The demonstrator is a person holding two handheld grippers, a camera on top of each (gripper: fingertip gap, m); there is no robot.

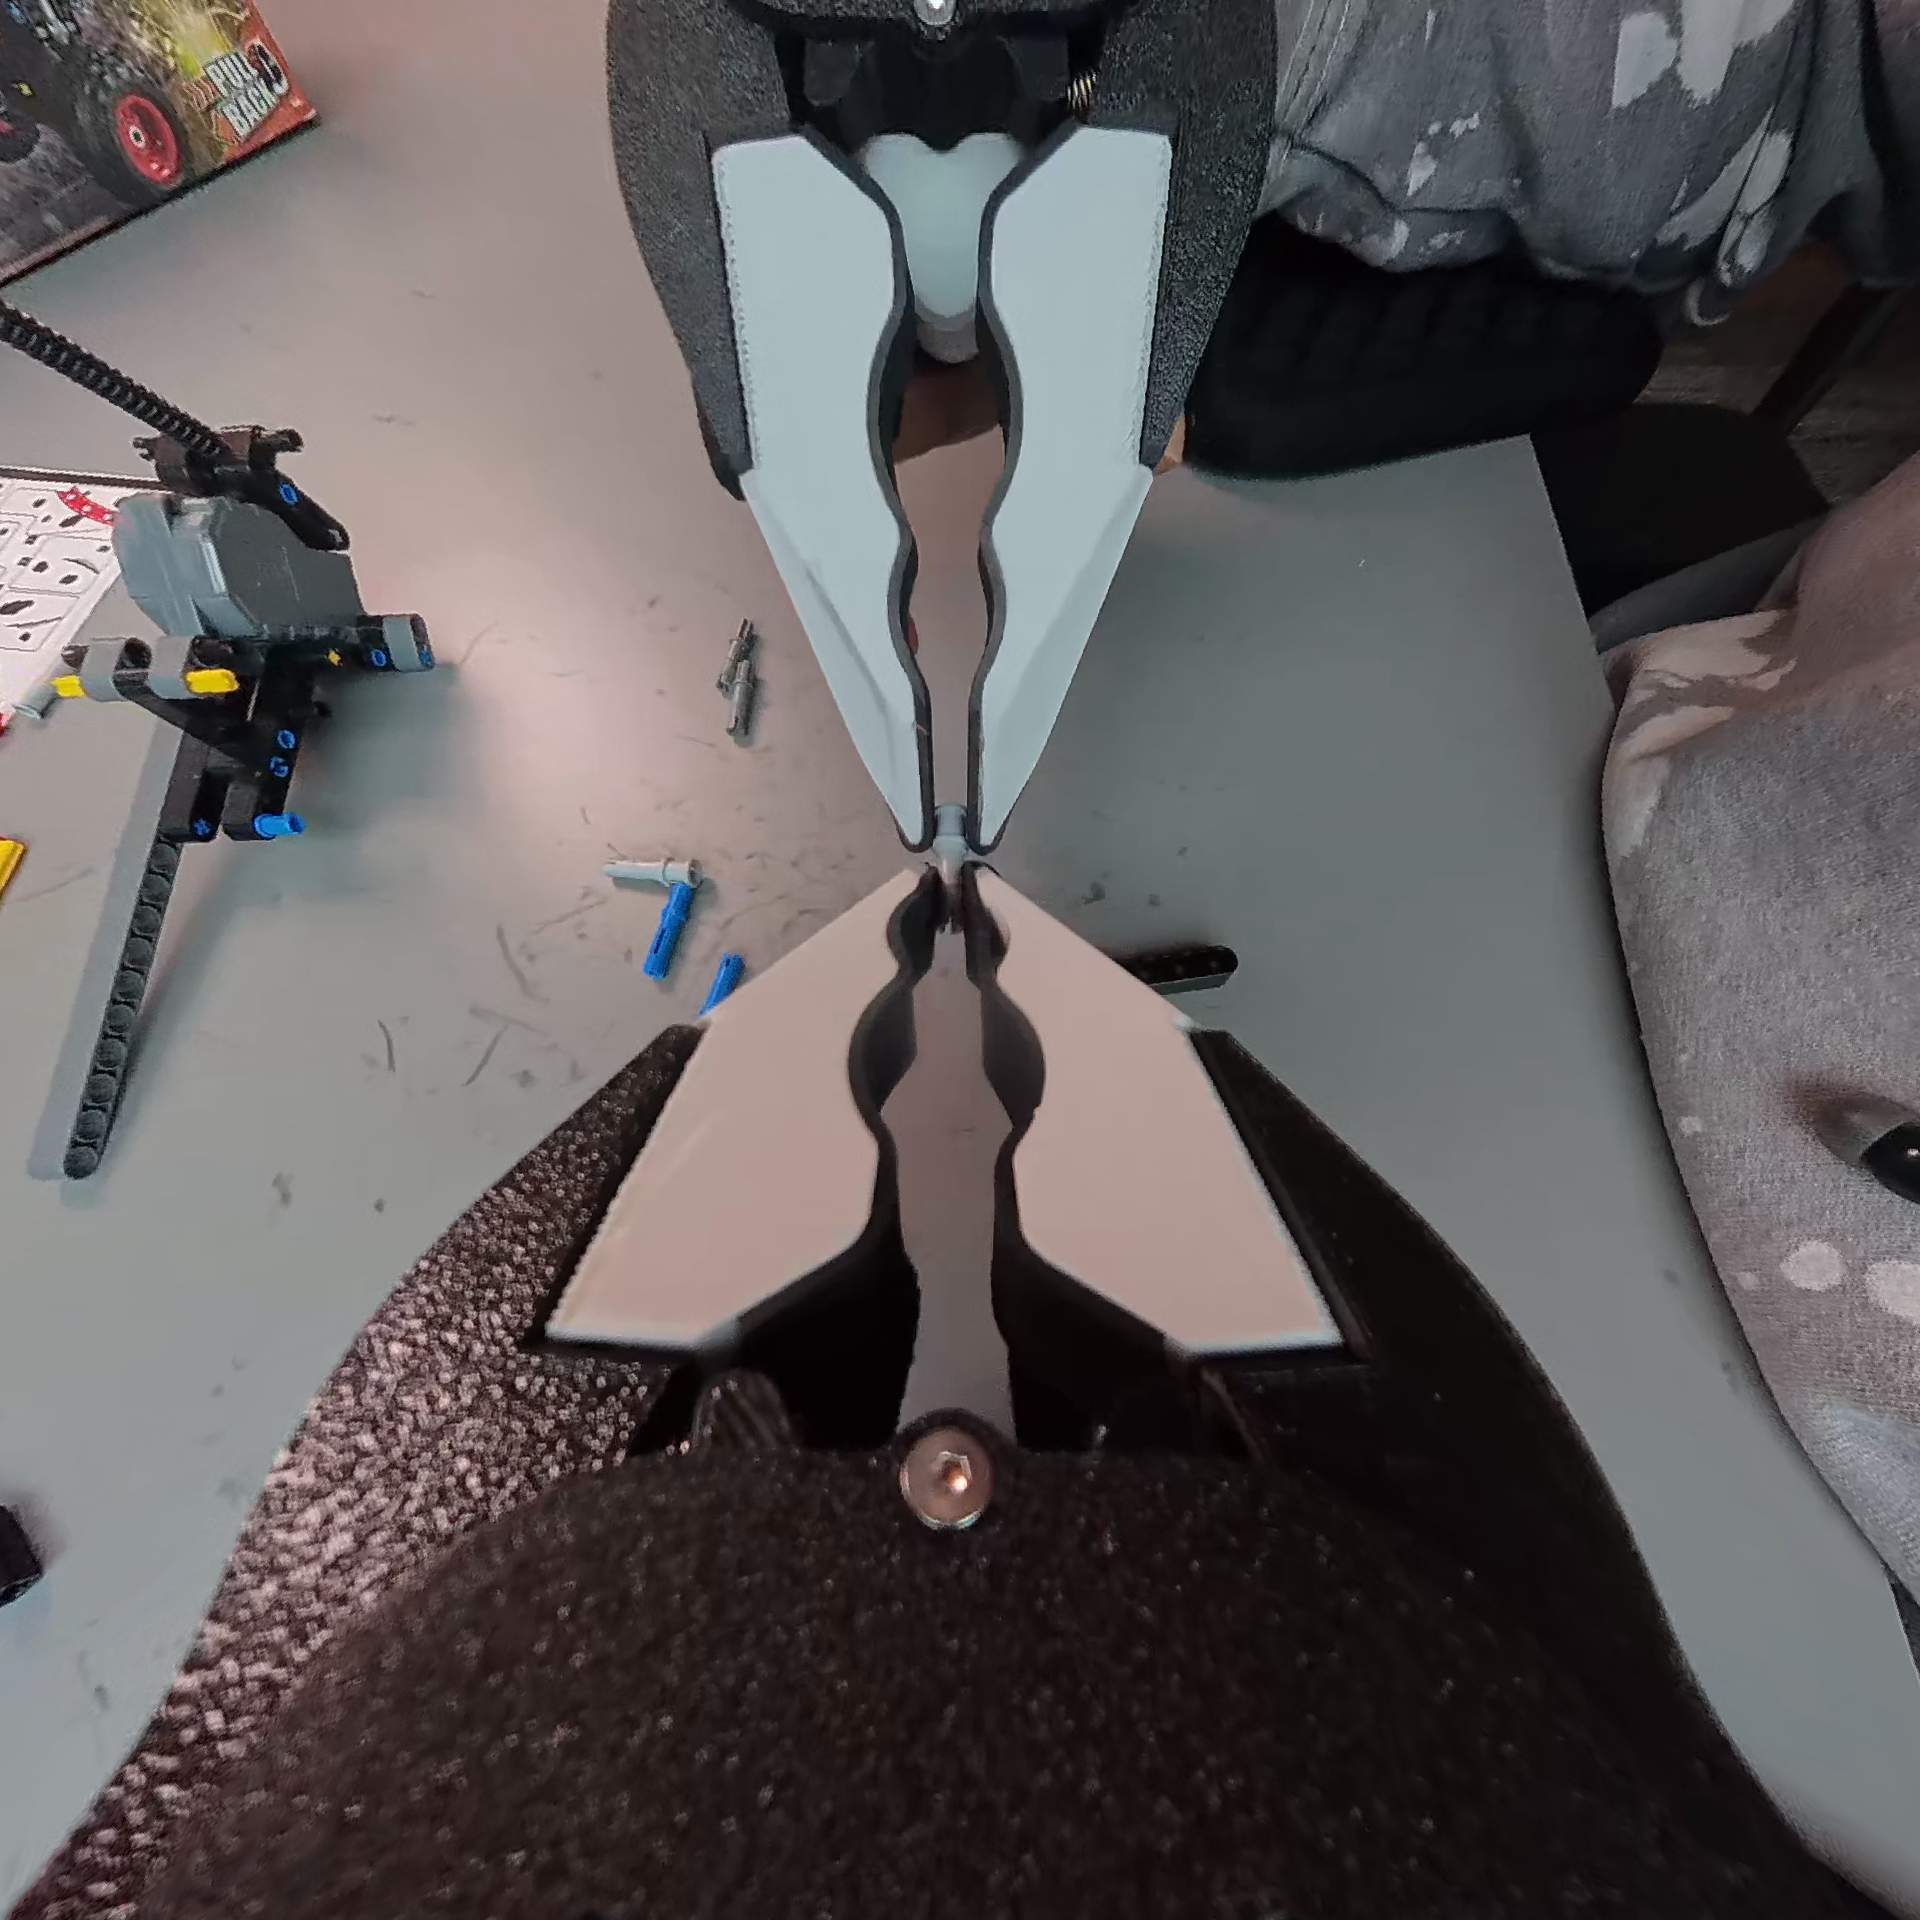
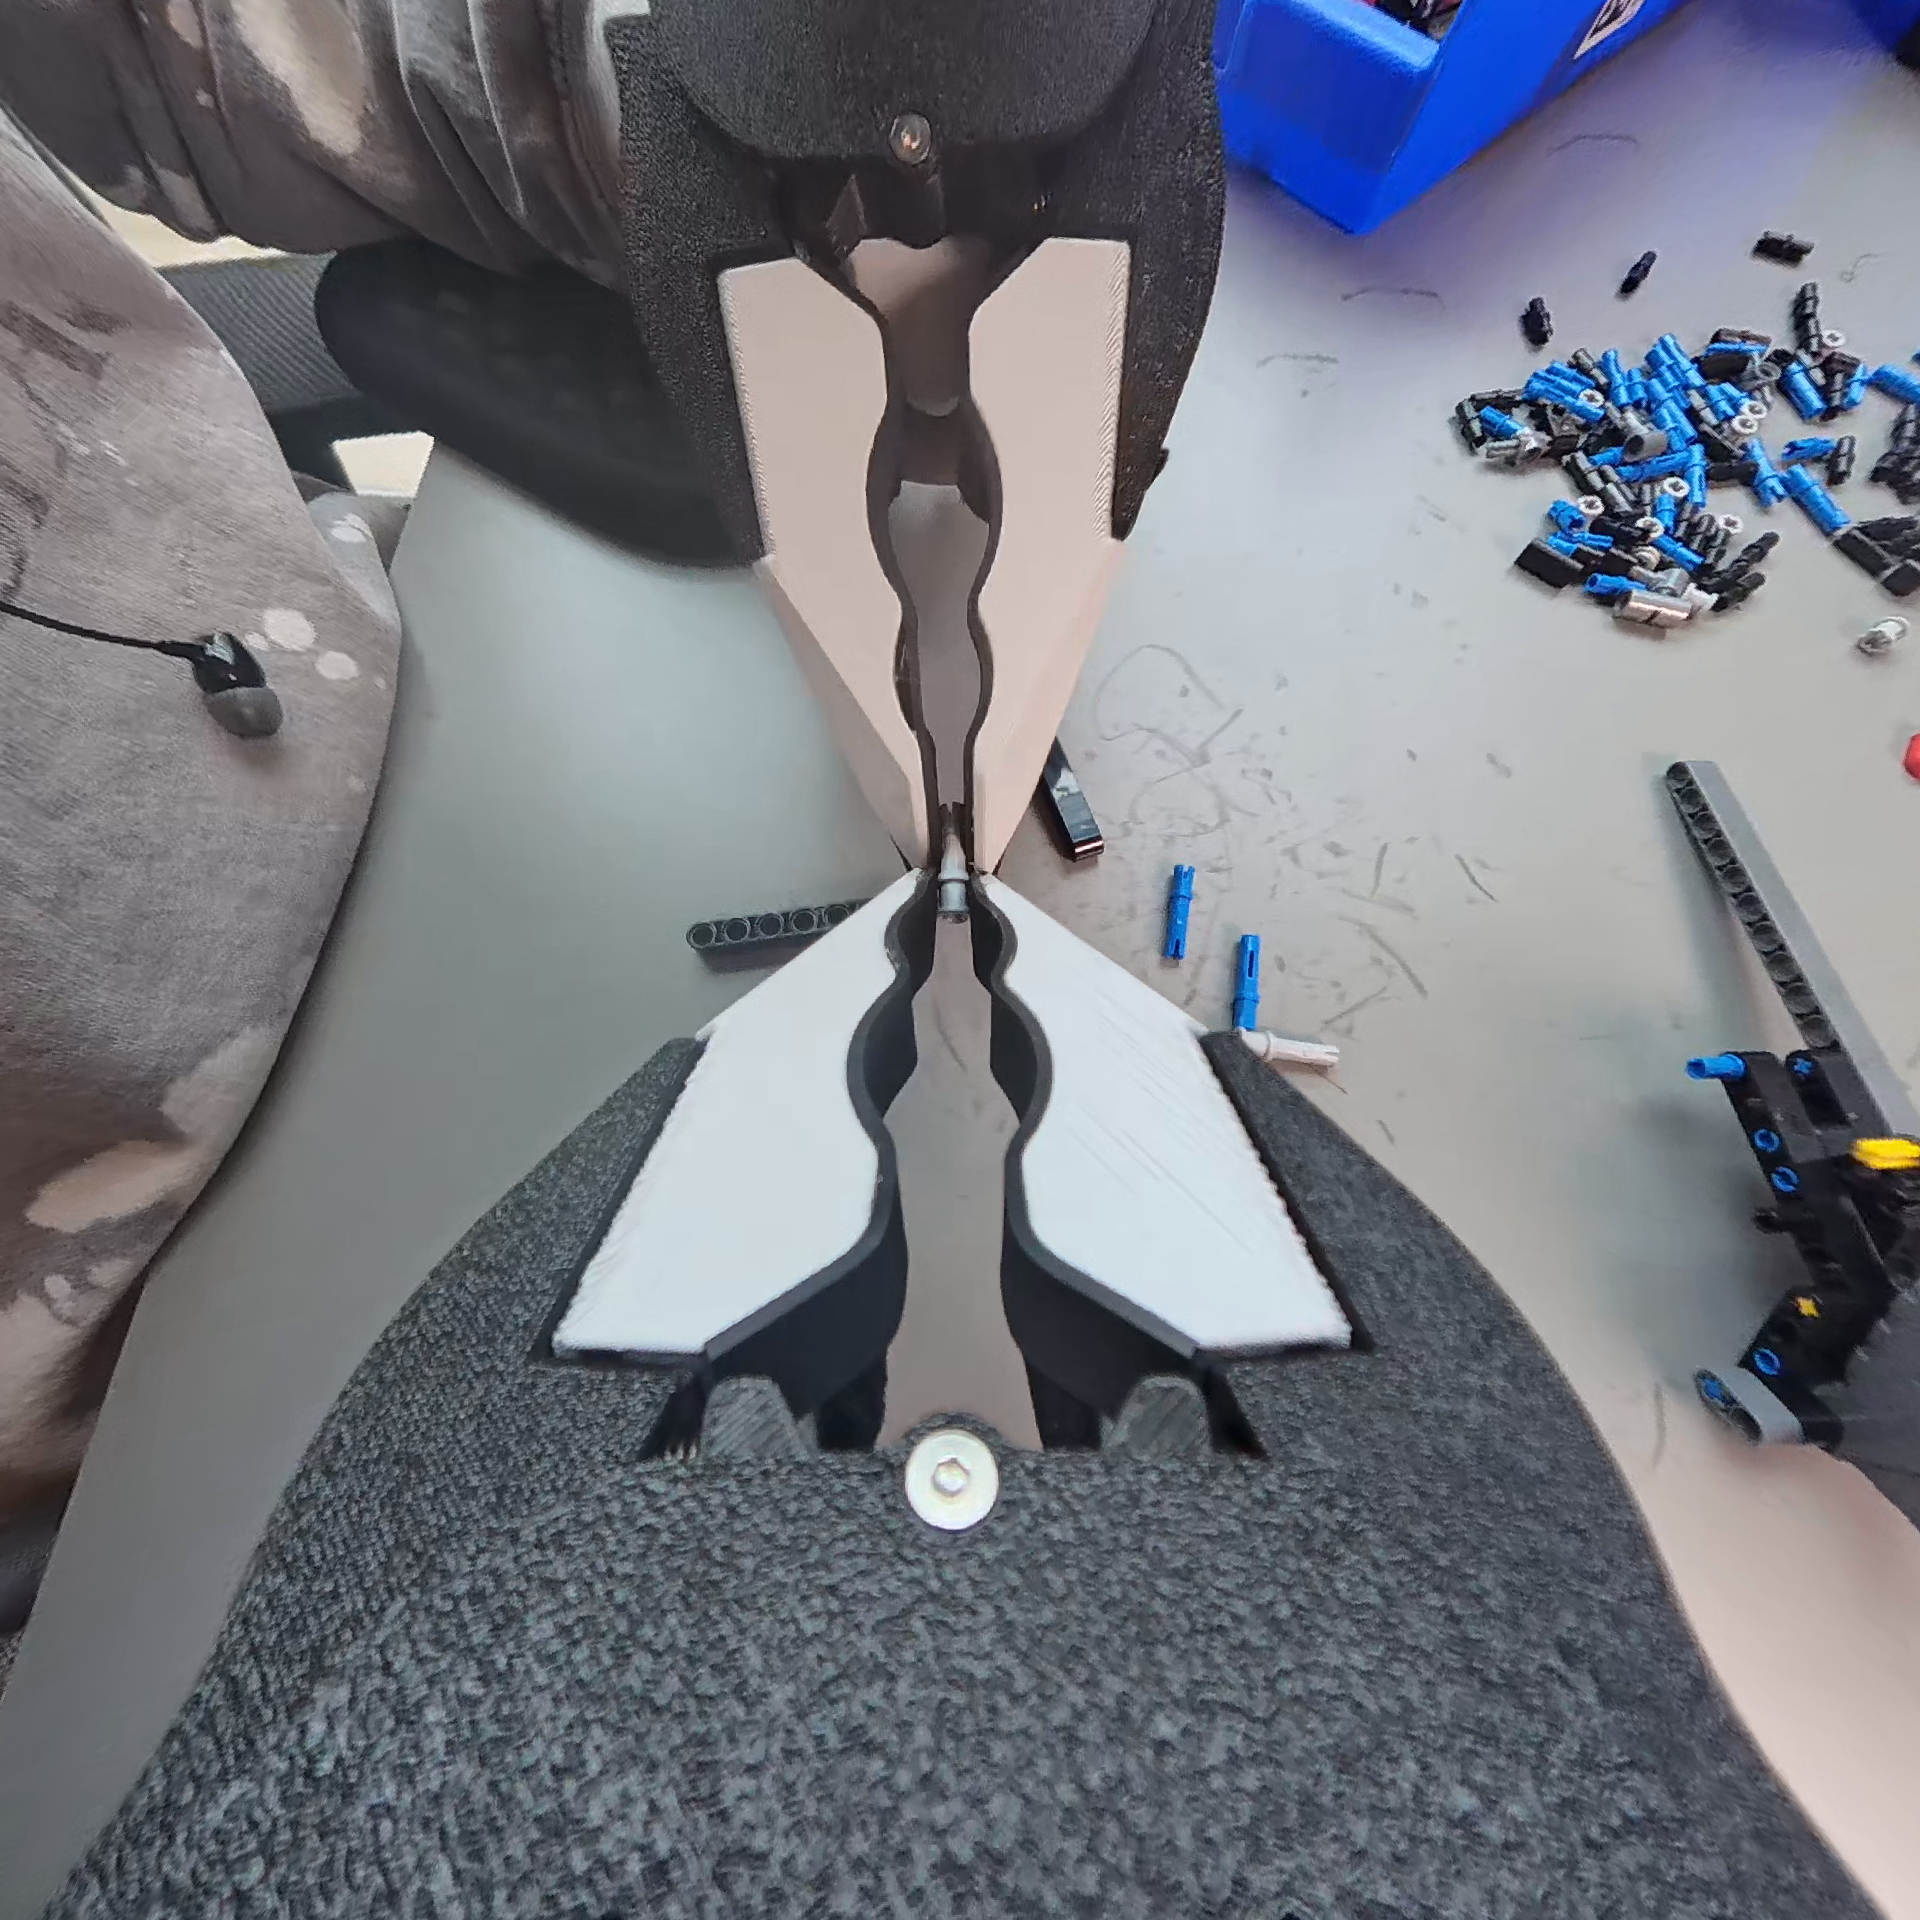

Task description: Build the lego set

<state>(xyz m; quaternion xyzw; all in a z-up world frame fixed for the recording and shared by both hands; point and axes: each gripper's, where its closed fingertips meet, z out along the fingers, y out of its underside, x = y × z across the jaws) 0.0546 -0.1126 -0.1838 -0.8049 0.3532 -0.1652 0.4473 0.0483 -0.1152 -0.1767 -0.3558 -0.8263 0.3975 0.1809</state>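
My left gripper [image 1: 951,891] and my right gripper [image 2: 951,902] meet tip to tip above the grey table. Both are shut on one small grey pin [image 1: 951,840], each at one end; it also shows in the right wrist view [image 2: 951,891]. The right gripper [image 1: 948,831] comes in from the top of the left wrist view, and the left gripper [image 2: 951,836] from the top of the right wrist view. The partly built black and grey model [image 1: 239,623] with a long grey beam [image 1: 114,987] lies at the left; it also shows in the right wrist view [image 2: 1829,1195].
Loose blue pins [image 1: 665,930] and a light grey pin [image 1: 649,871] lie near the tips, with dark pins [image 1: 740,675] and a black beam [image 2: 774,925]. A pile of pins [image 2: 1683,468], a blue bin [image 2: 1382,104], the set's box [image 1: 125,104] and the person's grey sleeve [image 2: 156,831] surround them.
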